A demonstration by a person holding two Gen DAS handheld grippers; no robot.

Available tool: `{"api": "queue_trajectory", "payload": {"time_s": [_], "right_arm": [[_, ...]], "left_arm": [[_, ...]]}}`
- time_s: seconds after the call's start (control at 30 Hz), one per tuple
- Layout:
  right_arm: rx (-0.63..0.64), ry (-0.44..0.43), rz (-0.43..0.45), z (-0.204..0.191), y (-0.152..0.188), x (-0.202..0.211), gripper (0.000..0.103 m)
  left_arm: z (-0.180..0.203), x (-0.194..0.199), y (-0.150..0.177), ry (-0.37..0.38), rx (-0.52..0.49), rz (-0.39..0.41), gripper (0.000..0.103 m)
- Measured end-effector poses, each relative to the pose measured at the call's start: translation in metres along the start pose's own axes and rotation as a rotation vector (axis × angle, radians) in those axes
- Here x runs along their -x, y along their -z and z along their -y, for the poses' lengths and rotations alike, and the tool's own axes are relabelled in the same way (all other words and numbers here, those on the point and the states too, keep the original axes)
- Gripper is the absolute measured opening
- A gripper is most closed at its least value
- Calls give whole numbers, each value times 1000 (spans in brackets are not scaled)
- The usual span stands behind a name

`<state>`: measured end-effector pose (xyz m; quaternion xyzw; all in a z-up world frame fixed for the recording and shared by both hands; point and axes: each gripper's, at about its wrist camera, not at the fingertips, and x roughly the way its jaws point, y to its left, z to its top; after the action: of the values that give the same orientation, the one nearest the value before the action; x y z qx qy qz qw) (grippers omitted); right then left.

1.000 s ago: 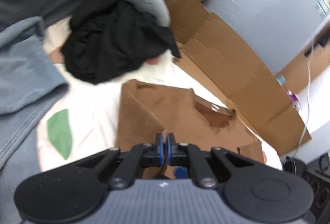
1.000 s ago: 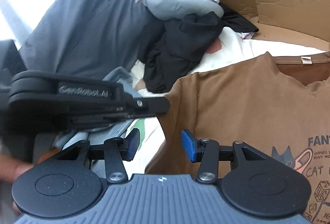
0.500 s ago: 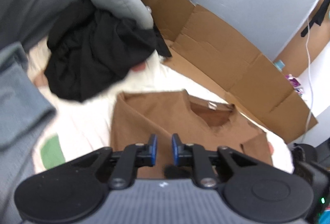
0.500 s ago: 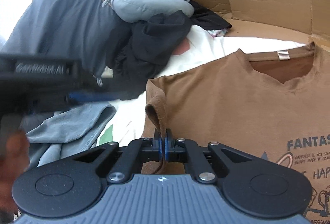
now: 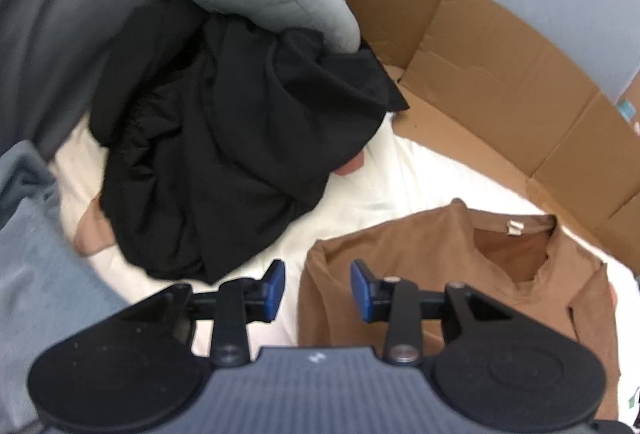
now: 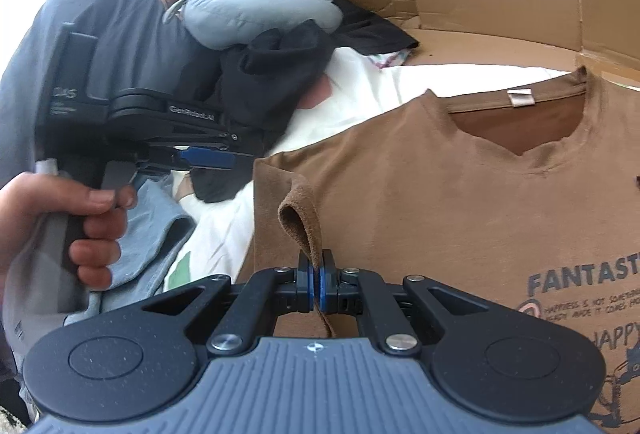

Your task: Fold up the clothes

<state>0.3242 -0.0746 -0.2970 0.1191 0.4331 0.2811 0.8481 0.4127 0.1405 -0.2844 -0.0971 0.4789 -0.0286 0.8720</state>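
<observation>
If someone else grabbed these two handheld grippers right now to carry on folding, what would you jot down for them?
Right gripper: shut on the folded-over sleeve edge of the brown T-shirt.
Left gripper: jaws opening, nothing between them, above the shirt's sleeve-side edge; the hand holds its handle.
Shirt lies print side up on the white sheet, collar toward the cardboard.
Done: sleeve pinched and lifted. No fold finished.
Left: fold the brown shirt, then likely the black clothing pile and the blue-grey garment.
</observation>
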Motion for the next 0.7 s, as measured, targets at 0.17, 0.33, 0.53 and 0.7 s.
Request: {"api": "queue_trajectory", "payload": {"time_s": [0.17,0.33,0.53,0.7], "right_arm": [[3,10,-10,6,-4,-4,1],[6,12,-26,9,-5,-12,1],[-44,55,-30,23,-5,-18,1],[-124,118,-35,42,2,-20,4]], "left_arm": [[11,-34,-15,-43,-14,-86,38],[14,-60,-26,-104,-1,-162,30],[11,-70,-29,-166,-43,-162,8],[17,-61,-32,-272,-103,-113,11]]}}
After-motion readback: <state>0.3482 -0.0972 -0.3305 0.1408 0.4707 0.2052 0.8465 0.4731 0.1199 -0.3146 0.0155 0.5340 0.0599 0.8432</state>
